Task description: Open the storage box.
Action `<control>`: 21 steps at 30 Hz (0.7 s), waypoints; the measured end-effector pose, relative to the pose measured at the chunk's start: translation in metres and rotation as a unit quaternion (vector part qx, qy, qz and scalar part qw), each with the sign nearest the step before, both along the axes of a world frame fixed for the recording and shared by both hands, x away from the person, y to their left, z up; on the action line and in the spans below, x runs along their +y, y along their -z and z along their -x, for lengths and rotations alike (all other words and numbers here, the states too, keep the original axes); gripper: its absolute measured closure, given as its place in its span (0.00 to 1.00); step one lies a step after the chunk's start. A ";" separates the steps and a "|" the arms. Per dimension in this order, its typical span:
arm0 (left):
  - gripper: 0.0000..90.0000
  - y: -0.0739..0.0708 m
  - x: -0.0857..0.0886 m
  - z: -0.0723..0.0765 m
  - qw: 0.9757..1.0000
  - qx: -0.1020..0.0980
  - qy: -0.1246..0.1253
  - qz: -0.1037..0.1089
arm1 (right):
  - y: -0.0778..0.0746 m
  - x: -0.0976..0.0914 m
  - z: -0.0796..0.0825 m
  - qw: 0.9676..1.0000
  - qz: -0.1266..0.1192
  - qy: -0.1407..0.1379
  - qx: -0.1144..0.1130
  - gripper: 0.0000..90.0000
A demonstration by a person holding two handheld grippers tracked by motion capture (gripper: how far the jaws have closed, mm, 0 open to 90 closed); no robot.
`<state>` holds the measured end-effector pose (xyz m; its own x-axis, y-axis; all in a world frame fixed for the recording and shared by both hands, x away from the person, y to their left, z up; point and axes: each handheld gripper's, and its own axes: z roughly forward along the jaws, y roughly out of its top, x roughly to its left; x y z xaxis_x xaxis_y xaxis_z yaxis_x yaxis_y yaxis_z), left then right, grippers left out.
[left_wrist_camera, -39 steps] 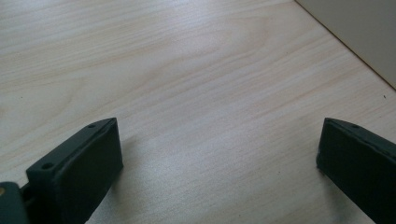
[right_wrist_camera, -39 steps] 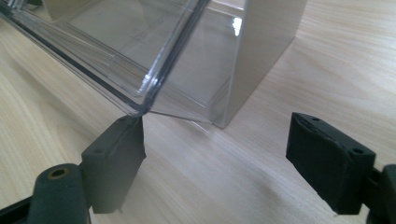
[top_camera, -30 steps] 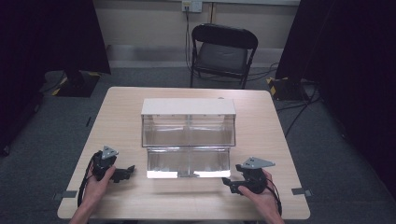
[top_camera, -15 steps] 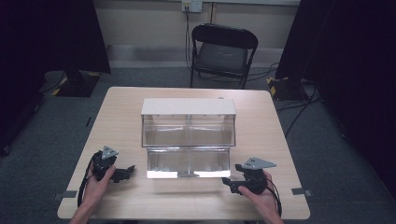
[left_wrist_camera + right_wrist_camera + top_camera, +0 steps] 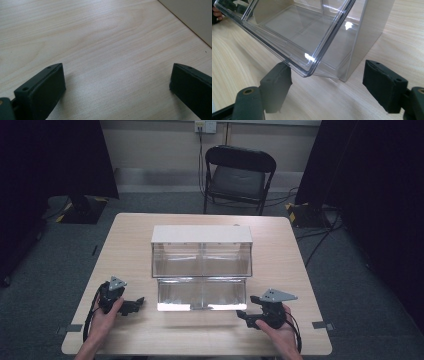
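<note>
A clear plastic drawer (image 5: 294, 32) tilts out of its beige cabinet (image 5: 372, 27) above the wooden worktop (image 5: 237, 65), its corner over the left of two parted black jaws.

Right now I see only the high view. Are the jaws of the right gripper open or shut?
Observer: Open. In the right gripper view, the right gripper has its jaws wide apart, with nothing pressed between them.
Operator: How near is it to the clear bin?
Observer: The corner of the tilted-out bin hangs just above one jaw. I cannot tell if they touch.
Operator: And the left gripper?
Observer: The left gripper is also open, with only the bare table between its jaws.
</note>
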<state>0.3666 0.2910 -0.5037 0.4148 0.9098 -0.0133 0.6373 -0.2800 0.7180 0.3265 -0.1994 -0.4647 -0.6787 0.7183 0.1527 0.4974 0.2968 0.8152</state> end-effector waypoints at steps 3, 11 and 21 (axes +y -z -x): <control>0.00 0.000 0.000 0.000 1.000 0.000 0.000 0.000 | 0.000 0.000 0.001 1.000 -0.001 -0.001 -0.005 0.25; 0.00 0.000 0.000 0.000 1.000 0.000 0.000 0.000 | -0.001 0.001 0.002 1.000 -0.007 -0.009 -0.008 0.25; 0.00 0.000 0.000 0.000 1.000 0.000 0.000 0.000 | 0.000 0.000 0.002 1.000 -0.010 -0.009 -0.007 0.25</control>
